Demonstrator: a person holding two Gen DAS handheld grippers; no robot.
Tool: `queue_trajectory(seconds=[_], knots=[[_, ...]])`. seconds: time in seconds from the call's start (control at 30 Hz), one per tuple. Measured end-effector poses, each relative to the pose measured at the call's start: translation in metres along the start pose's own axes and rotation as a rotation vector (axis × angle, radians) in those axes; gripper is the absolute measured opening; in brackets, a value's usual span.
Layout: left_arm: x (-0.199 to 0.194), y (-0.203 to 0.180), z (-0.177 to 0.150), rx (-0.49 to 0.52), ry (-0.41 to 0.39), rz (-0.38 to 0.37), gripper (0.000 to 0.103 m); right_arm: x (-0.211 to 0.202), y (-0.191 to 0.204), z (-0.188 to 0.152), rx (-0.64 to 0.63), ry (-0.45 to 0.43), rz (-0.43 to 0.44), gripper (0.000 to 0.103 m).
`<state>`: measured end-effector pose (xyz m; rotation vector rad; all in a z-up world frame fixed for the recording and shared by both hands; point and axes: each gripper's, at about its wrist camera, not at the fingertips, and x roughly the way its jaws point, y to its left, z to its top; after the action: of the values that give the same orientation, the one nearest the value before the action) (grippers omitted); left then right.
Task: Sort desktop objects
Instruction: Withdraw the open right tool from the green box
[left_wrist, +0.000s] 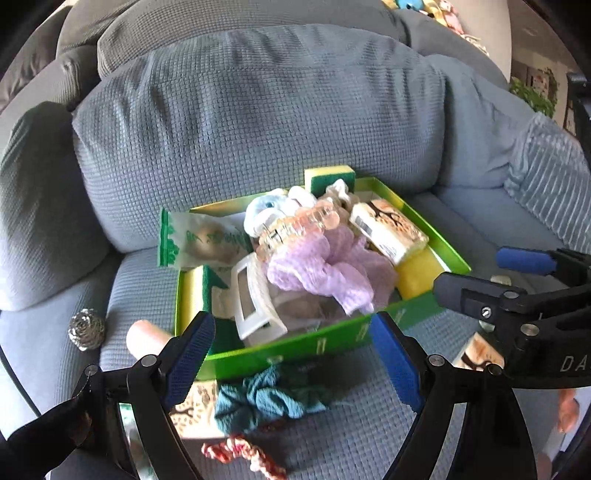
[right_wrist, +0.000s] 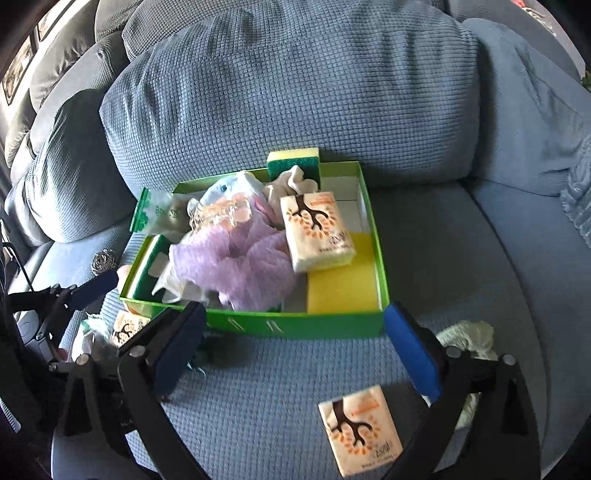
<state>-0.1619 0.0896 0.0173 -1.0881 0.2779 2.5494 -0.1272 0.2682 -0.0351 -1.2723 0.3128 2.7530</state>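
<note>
A green box (left_wrist: 295, 350) (right_wrist: 295, 326) sits on the blue sofa seat, full of items: a lilac scrunchie (left_wrist: 325, 266) (right_wrist: 236, 262), a tissue pack (left_wrist: 388, 229) (right_wrist: 317, 232), a white hair claw (left_wrist: 255, 299), sponges and a plush toy. My left gripper (left_wrist: 295, 358) is open and empty, just in front of the box, above a teal scrunchie (left_wrist: 266, 398). My right gripper (right_wrist: 295, 354) is open and empty, also in front of the box. Another tissue pack (right_wrist: 360, 430) lies on the seat between its fingers. The right gripper also shows in the left wrist view (left_wrist: 509, 280).
A steel scourer (left_wrist: 85, 329) (right_wrist: 105, 260) and a pink object (left_wrist: 146, 338) lie left of the box. A red-white scrunchie (left_wrist: 243, 456) lies nearest the camera. A pale green cloth (right_wrist: 469, 336) lies at right. Big grey cushions (left_wrist: 258, 110) back the seat.
</note>
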Motion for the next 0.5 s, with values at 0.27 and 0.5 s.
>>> queue_trajectory(seconds=[0.27, 0.5], knots=[[-0.014, -0.013, -0.008, 0.014, -0.005, 0.027, 0.087, -0.016, -0.003, -0.012, -0.002, -0.010, -0.024, 0.100], [-0.025, -0.013, -0.007, 0.017, -0.027, 0.064, 0.087, -0.027, 0.004, -0.012, -0.005, -0.032, -0.011, 0.100]])
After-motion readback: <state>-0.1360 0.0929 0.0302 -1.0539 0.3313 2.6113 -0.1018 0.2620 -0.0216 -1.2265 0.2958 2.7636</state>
